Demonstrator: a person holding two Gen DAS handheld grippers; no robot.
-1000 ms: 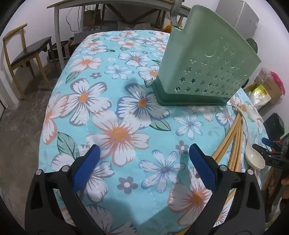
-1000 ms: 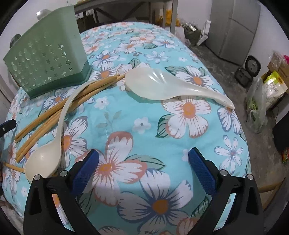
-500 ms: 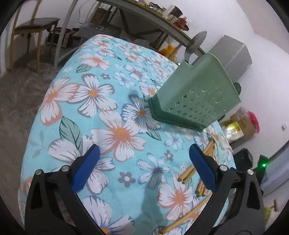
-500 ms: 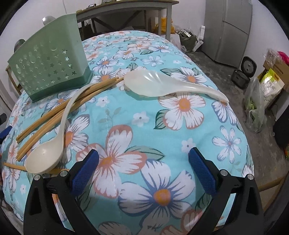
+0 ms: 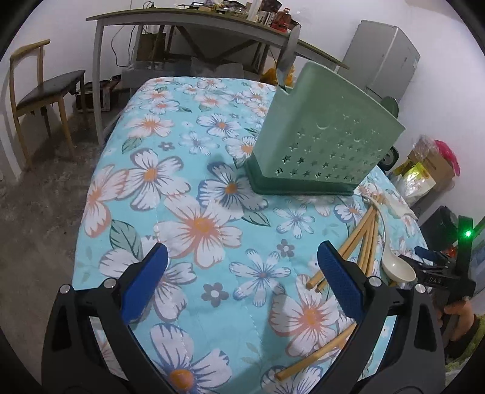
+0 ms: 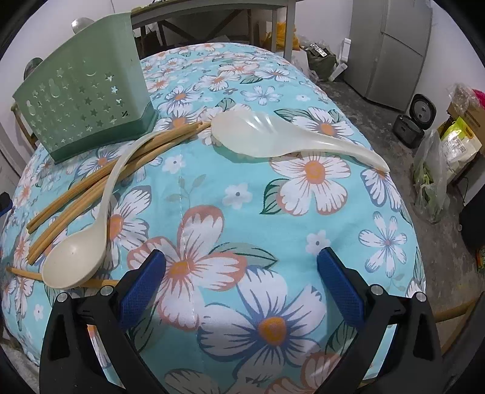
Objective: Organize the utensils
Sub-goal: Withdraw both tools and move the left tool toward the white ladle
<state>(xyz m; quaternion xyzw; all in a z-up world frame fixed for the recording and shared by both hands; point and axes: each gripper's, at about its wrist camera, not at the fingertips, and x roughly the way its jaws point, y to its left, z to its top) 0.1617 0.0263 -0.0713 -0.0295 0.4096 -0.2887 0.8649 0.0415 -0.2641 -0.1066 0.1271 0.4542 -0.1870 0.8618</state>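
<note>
A green perforated utensil holder (image 5: 324,145) stands upright on the floral tablecloth (image 5: 194,194); it also shows in the right wrist view (image 6: 85,103). Several bamboo chopsticks (image 6: 100,181) lie beside it with a cream ladle-shaped spoon (image 6: 81,242) across them. A translucent white rice paddle (image 6: 282,139) lies to their right. My left gripper (image 5: 242,272) is open and empty above the cloth, left of the chopsticks (image 5: 360,242). My right gripper (image 6: 239,278) is open and empty near the table's front edge, the spoon bowl by its left finger.
A metal utensil (image 5: 288,60) sticks up out of the holder. A wooden chair (image 5: 39,91) and a grey table (image 5: 194,27) stand behind. A fridge (image 6: 391,48), a rice cooker (image 6: 415,121) and bags (image 6: 442,163) are on the right floor.
The left gripper's view has swung back and levelled, with the holder nearer the centre and the chopsticks and spoon in sight. The right gripper has moved slightly closer to the utensils. Both stayed open.
</note>
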